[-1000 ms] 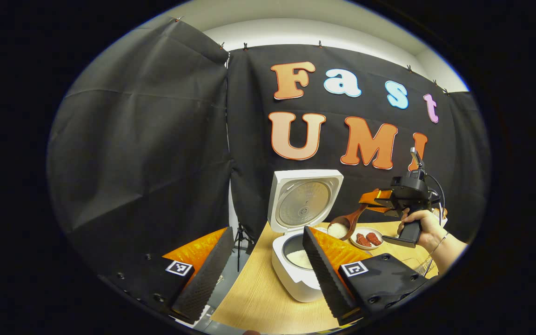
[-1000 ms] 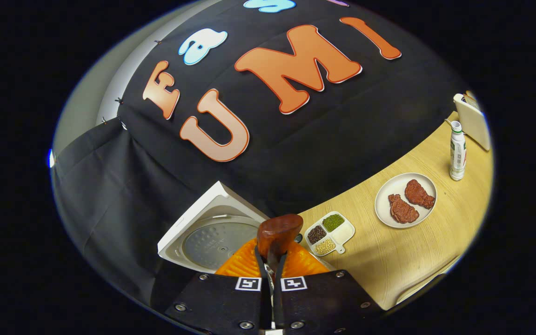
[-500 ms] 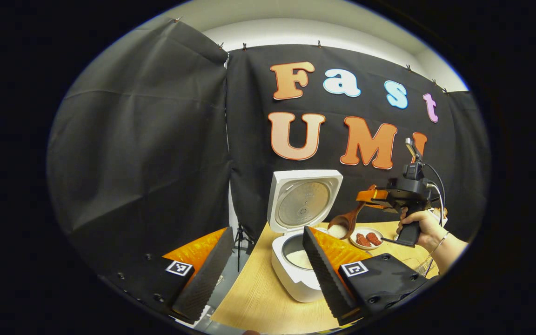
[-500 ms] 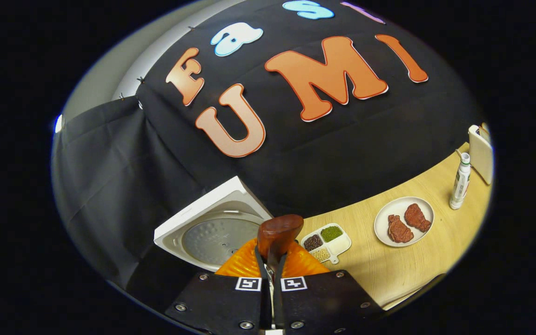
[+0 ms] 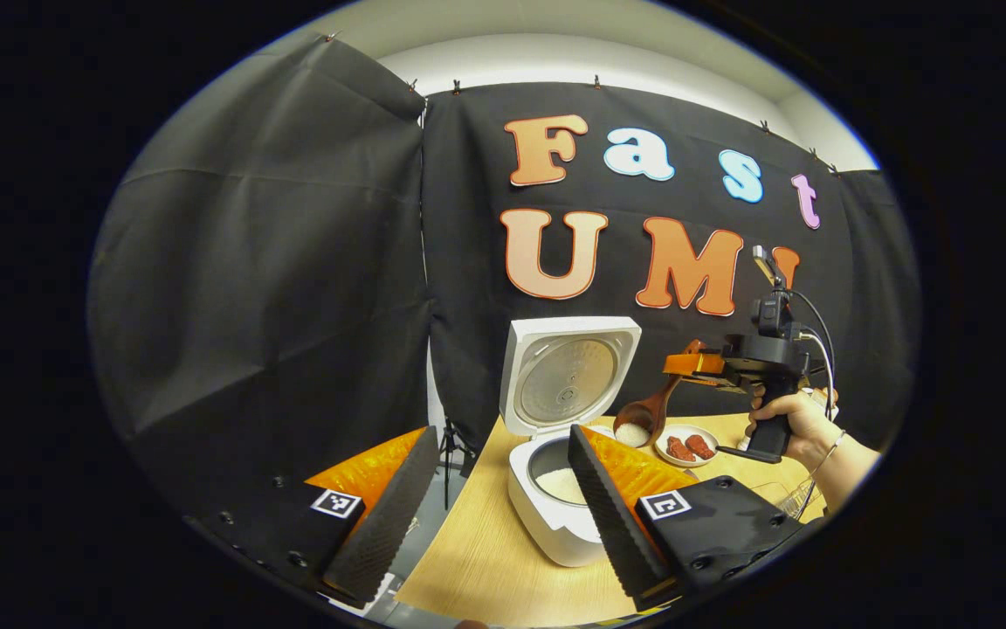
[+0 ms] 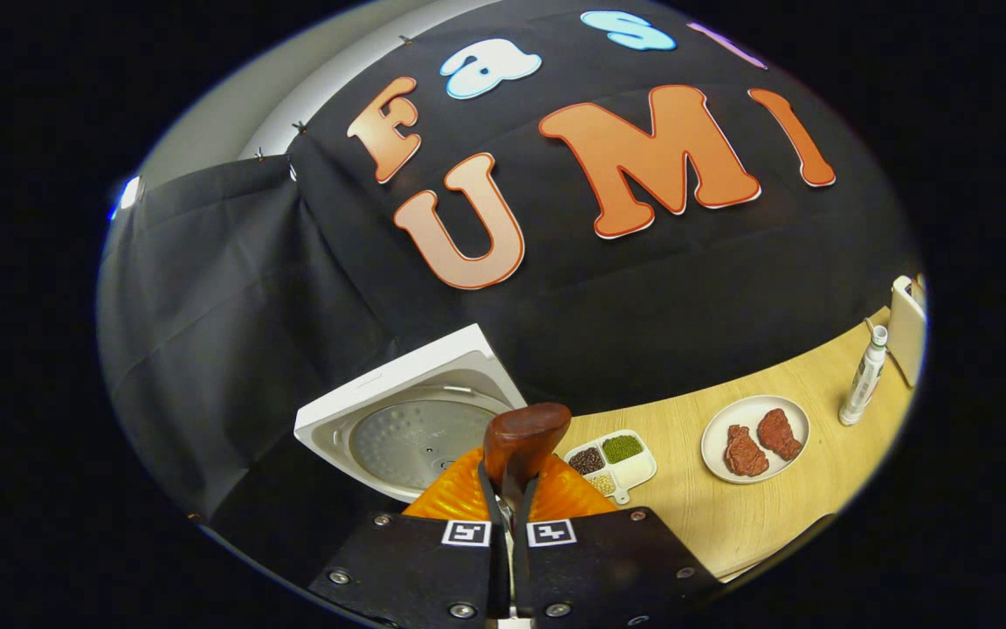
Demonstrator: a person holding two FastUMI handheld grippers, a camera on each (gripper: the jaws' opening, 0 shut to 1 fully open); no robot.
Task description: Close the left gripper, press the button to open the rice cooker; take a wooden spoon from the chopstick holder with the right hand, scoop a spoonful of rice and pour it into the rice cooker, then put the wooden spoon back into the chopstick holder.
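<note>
The white rice cooker stands on the wooden table with its lid up and white rice in the pot. My left gripper hovers open in front of it, one finger covering the pot's right side. Farther right, a hand holds my right gripper, shut on the handle of the wooden spoon. The spoon's bowl hangs low with white rice in it, just right of the cooker and above the table. In the right gripper view the gripper clamps the spoon handle, with the lid to its left.
A plate with two red meat pieces and a small divided dish of beans lie on the table. A slim white bottle and a white container stand at the far right edge.
My right gripper has risen a little and levelled out, still holding the loaded spoon beside the cooker. The left gripper has stayed put.
</note>
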